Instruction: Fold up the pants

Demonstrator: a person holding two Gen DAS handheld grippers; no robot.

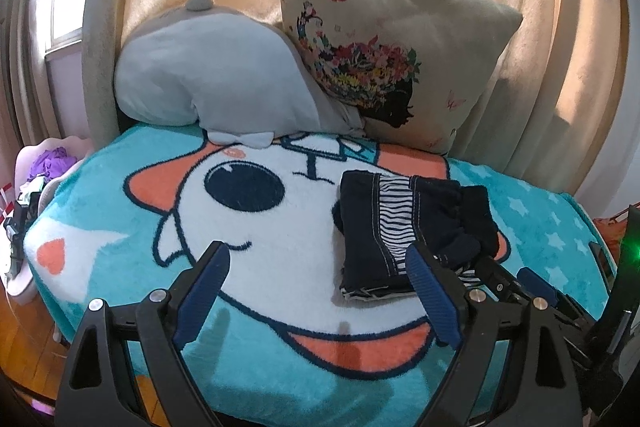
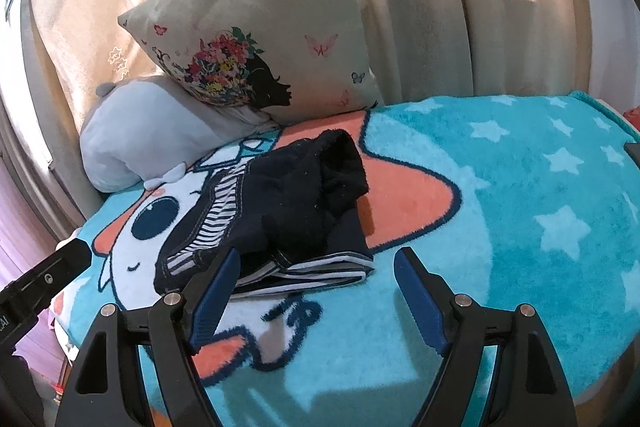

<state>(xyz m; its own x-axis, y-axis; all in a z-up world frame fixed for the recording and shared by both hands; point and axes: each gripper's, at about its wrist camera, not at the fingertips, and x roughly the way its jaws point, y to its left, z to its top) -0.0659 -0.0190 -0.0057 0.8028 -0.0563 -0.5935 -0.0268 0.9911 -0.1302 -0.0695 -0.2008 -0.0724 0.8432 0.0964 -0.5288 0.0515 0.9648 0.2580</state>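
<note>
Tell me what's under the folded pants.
The folded pants lie on the cartoon blanket, over its white face and orange ear. Anything beneath the blanket is covered.

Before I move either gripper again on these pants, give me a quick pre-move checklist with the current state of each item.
1. Left gripper open and empty: ok; nothing sits between its blue pads.
2. Right gripper open and empty: ok; its left finger lies at the bundle's near edge without pinching it.
3. Pants folded into a compact bundle: ok, layers stacked at the near edge.
4. Fold tidy: not ok; a dark lump of fabric bunches up on top at the far right.
5. Pants fully on the blanket: ok.
6. Pillows clear of the work area: ok; the butterfly pillow and the grey plush sit behind the pants.
</note>
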